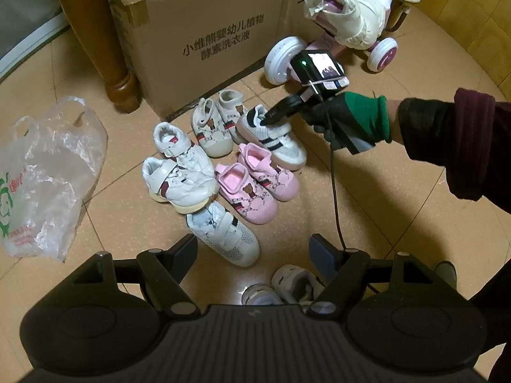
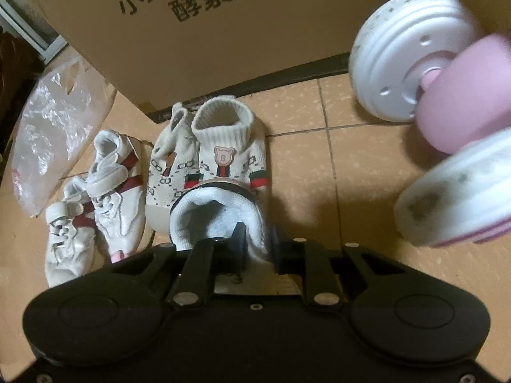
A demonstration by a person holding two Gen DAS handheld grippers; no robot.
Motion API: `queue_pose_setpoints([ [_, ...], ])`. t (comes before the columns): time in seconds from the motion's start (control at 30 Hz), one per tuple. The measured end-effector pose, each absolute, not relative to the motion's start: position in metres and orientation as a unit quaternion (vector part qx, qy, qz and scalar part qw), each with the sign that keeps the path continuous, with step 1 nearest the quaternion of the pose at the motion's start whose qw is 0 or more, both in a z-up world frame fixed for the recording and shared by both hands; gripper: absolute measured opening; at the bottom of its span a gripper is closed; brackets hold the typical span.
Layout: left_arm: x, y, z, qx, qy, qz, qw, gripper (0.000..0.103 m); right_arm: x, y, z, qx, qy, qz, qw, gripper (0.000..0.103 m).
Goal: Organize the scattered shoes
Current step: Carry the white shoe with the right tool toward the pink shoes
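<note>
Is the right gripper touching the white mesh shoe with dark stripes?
Touching. In the left wrist view the right gripper reaches into the collar of the white mesh shoe; the right wrist view shows one finger inside the opening, the collar wall pinched.

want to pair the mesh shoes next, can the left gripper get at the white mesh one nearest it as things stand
Probably yes. The left gripper is open and holds nothing, and the white mesh shoe lies on the floor just ahead of its fingertips, with nothing on top of it. Only its heel touches a white sneaker.
</note>
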State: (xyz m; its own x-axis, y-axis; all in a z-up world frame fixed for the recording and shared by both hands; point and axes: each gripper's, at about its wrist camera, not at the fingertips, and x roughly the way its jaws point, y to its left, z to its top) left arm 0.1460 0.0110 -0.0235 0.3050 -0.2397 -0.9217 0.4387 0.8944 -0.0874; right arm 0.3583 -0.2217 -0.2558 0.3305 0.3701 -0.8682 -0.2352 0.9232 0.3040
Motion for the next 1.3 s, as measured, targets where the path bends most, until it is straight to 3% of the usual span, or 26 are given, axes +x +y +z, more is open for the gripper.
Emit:
queue_pose_setpoints([
  [0.33, 0.139, 0.029, 0.008, 0.078, 0.513, -0.192, 0.833, 0.076, 0.312, -0.243, -0.205, 0.093, 0.547, 0.163, 0.816, 0.016],
  [0.9, 0.124, 0.068, 0.043, 0.042, 0.471, -0.164, 0.866, 0.076, 0.145, -0.265, -0.260, 0.190, 0.637, 0.074, 0.744, 0.016],
  [1.3, 0.123, 0.073, 0.050, 0.027, 0.461, -0.165, 0.871, 0.076, 0.119, -0.235, -0.294, 0.196, 0.660, 0.049, 0.724, 0.016],
])
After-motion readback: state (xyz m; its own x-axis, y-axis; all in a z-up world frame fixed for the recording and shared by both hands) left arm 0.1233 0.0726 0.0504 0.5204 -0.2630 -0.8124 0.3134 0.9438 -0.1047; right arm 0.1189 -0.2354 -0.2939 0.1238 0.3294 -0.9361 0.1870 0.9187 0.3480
